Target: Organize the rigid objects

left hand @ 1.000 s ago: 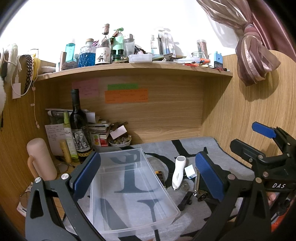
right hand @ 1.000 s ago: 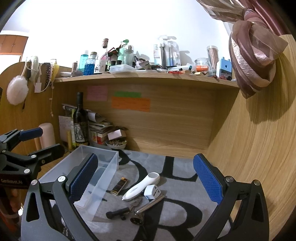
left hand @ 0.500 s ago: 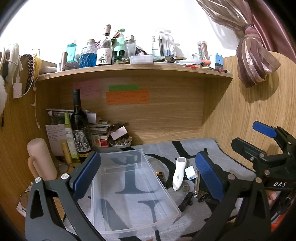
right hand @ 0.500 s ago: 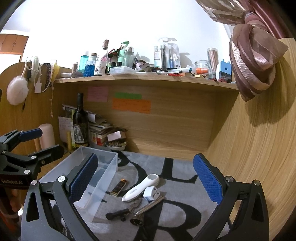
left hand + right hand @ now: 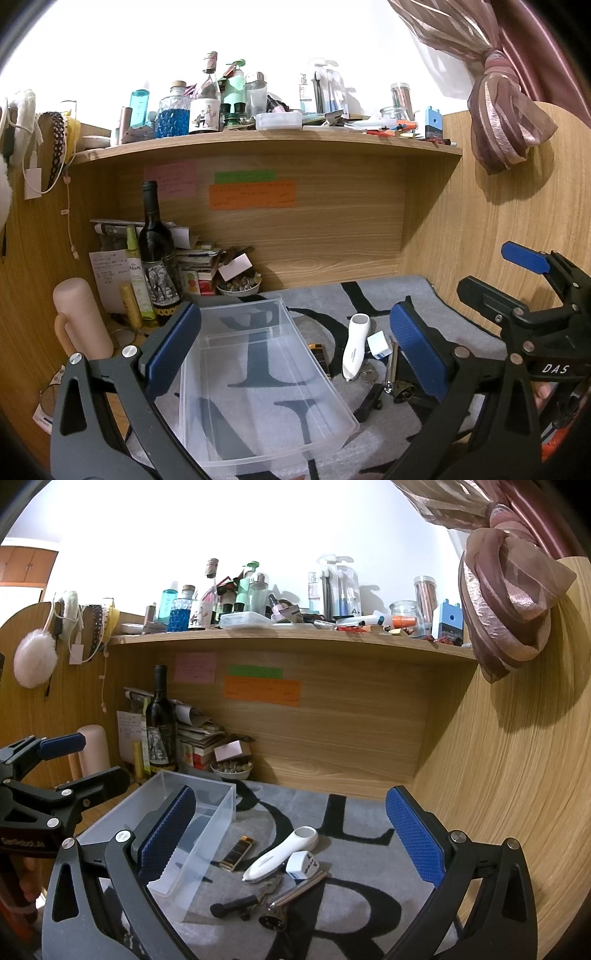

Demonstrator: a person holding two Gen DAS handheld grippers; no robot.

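A clear plastic bin (image 5: 258, 373) lies empty on the grey mat; it also shows in the right wrist view (image 5: 218, 794). Right of it lie a white handheld device (image 5: 355, 345) (image 5: 282, 853), a white cube plug (image 5: 379, 344) (image 5: 303, 866), a black-gold lighter (image 5: 319, 356) (image 5: 238, 853), a metal tool (image 5: 295, 891), keys and a black stick (image 5: 234, 904). My left gripper (image 5: 295, 358) is open and empty above the bin. My right gripper (image 5: 291, 853) is open and empty above the small items.
A wine bottle (image 5: 157, 258), a green bottle, a pink flask (image 5: 79, 321), a stack of books and a bowl (image 5: 238, 288) crowd the back left corner. Wooden walls (image 5: 498, 794) close the back and right. A cluttered shelf (image 5: 266, 138) hangs overhead.
Both grippers have drifted very slightly; the view shifts a little downward. Nothing on the mat has moved.
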